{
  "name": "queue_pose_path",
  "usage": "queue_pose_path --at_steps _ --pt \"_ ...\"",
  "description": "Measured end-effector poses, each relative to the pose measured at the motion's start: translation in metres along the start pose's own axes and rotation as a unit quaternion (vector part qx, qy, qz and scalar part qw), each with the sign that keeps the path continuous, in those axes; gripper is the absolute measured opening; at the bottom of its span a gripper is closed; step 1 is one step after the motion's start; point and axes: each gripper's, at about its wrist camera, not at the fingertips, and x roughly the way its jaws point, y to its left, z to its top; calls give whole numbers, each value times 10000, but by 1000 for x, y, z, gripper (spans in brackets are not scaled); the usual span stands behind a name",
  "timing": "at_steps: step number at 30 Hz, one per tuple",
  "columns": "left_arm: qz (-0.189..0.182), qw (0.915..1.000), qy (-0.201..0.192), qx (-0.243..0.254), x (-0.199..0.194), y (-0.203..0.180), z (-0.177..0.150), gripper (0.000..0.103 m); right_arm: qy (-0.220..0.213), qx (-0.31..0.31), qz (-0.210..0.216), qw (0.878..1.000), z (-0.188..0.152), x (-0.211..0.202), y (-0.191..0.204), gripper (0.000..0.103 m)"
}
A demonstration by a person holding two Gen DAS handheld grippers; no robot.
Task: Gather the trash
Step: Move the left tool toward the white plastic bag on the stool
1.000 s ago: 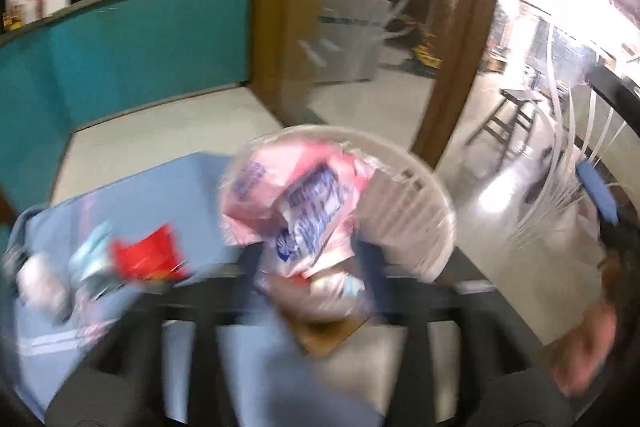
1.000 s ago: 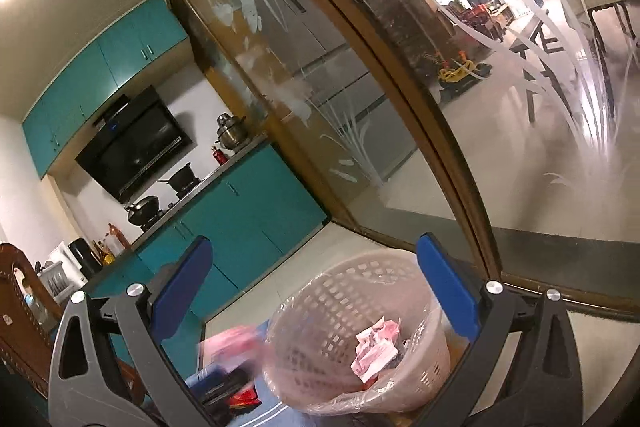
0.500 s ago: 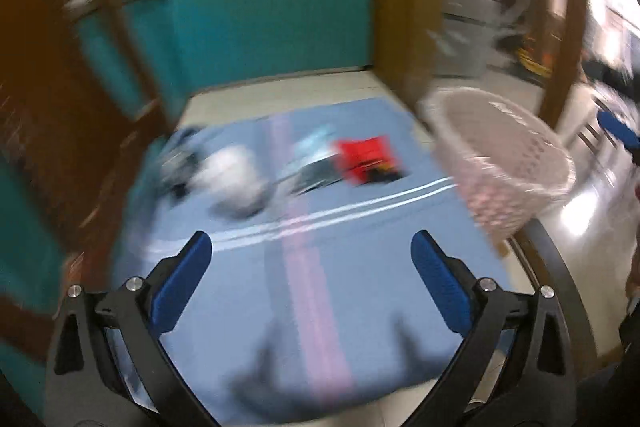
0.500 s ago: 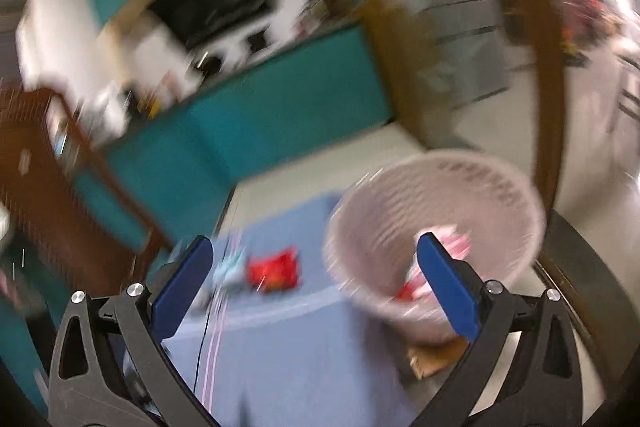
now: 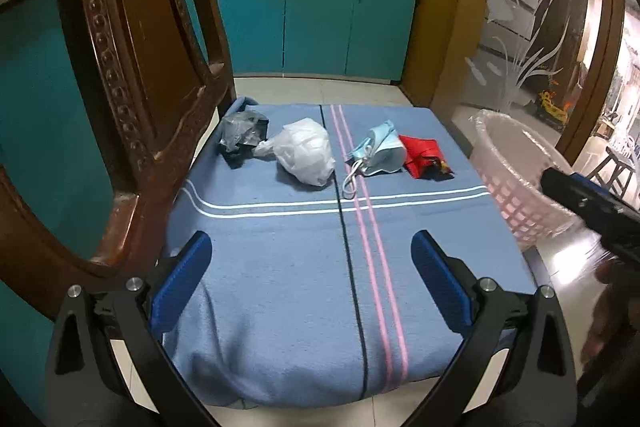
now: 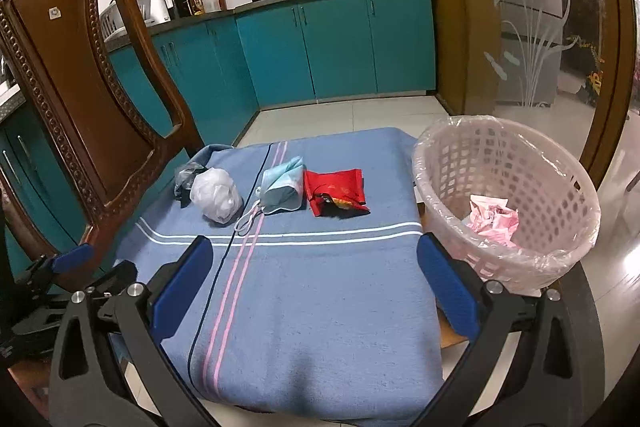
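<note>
1. Trash in a row at far end of blue striped cloth [image 6: 304,291] on desk: grey crumpled bag [image 5: 240,135], white knotted plastic bag [image 5: 306,151], pale blue face mask [image 5: 380,153], red foil wrapper [image 5: 424,157].
2. Pink lattice basket [image 6: 508,163], plastic-lined, right of cloth; crumpled pink paper [image 6: 492,219] inside.
3. Left claw [image 5: 312,275] wide, holding nothing.
4. Right claw [image 6: 316,281] wide, holding nothing.

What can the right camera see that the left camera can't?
Only the right view looks into the basket and shows the crumpled pink wrapper inside. Only the left view shows the right gripper's dark body at its right edge. Both show the blue cloth, grey bag, white bag, face mask, red wrapper and wooden chair.
</note>
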Motion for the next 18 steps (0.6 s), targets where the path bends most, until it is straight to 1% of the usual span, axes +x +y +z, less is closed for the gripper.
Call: queue_pose_path --at_steps 15,18 --pt "-49 10000 -2 31 2 -7 3 99 61 9 -24 10000 -1 -1 -6 100" --pt "33 10000 -7 -15 8 -7 5 99 37 49 3 10000 1 -2 -7 100"
